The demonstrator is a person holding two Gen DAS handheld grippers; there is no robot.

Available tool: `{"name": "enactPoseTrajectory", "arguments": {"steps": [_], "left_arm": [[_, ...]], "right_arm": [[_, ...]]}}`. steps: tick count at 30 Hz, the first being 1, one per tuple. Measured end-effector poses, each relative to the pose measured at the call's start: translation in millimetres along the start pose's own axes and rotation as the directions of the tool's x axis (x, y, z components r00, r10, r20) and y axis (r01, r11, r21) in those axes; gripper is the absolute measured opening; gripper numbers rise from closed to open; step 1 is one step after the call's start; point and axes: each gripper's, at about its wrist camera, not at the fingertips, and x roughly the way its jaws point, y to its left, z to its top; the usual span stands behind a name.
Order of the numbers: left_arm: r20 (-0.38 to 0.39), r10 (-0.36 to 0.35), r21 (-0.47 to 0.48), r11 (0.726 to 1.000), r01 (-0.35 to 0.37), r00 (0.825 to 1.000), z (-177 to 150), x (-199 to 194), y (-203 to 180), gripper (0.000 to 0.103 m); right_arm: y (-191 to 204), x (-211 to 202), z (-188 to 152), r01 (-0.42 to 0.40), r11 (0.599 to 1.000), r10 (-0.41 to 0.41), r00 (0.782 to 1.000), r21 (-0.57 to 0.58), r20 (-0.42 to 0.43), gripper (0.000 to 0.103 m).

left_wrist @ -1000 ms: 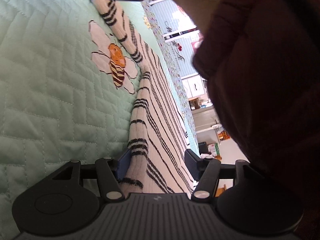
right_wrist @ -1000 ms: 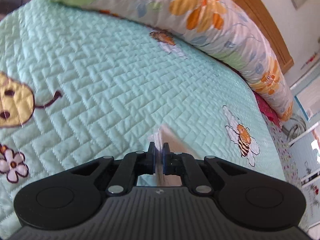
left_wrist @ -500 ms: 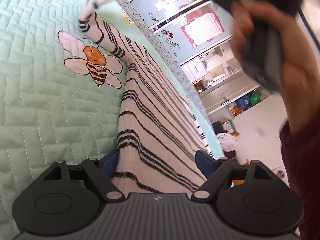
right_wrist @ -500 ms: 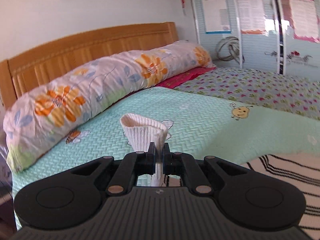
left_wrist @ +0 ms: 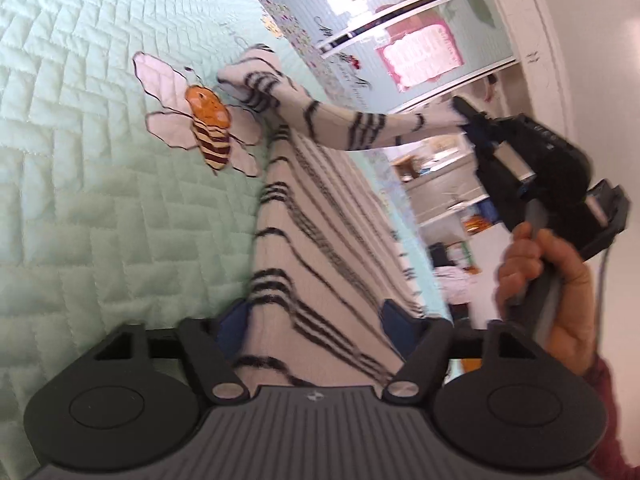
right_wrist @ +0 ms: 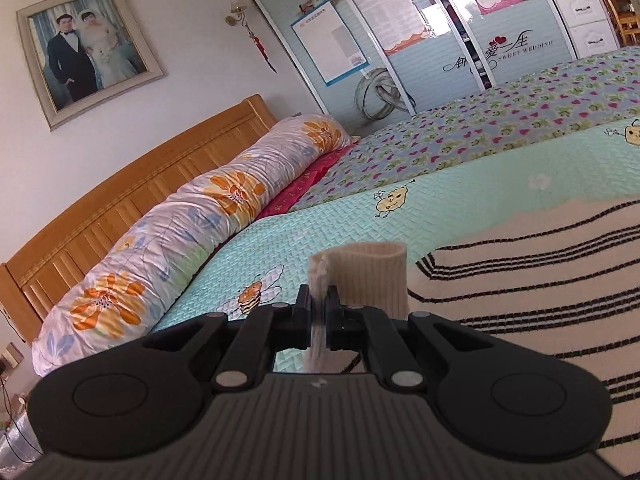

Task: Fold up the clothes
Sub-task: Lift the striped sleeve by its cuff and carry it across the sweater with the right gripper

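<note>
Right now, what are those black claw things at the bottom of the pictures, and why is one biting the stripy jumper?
They are tools a person holds, one in each hand. Each hand-held gripper has two fingers and a small camera looking forward along them, so its own claw shows at the bottom of its picture.

The left hand-held gripper is open, with the striped sweater running between its fingers. That picture also shows the person's hand holding the other tool.

The right hand-held gripper is shut on the sweater's cream cuff, lifting the sleeve to fold it.

The sweater lies on a mint green quilt with a stitched bee. A long flowery pillow lies by the wooden headboard.
</note>
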Motion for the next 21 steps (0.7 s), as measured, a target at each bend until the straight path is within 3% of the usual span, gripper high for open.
{"name": "enactPoseTrajectory", "arguments": {"steps": [1, 4, 12, 18, 21], "left_arm": [[0.001, 0.013, -0.001, 1.000, -0.013, 1.000, -1, -1, 0, 0.041], [0.002, 0.037, -0.026, 0.999, -0.037, 0.999, -3, -4, 4, 0.022], [0.008, 0.045, -0.031, 0.998, -0.045, 0.999, -7, -9, 7, 0.022], [0.005, 0.037, -0.033, 0.999, -0.037, 0.999, -6, -8, 11, 0.022], [0.005, 0.037, -0.027, 0.999, -0.037, 0.999, -6, -8, 13, 0.022]], "right_arm": [[-2, 0, -1, -0.011, 1.000, 0.011, 1.000, 0.009, 0.003, 0.005], [-5, 2, -2, -0.034, 0.999, 0.034, 0.999, 0.027, 0.006, 0.005], [0, -17, 1, 0.063, 0.992, -0.052, 0.993, -0.107, 0.109, 0.005], [-12, -49, -9, 0.187, 0.974, -0.159, 0.966, -0.127, 0.201, 0.005], [-59, -47, -49, 0.252, 0.968, -0.253, 0.967, 0.010, 0.038, 0.006]]}}
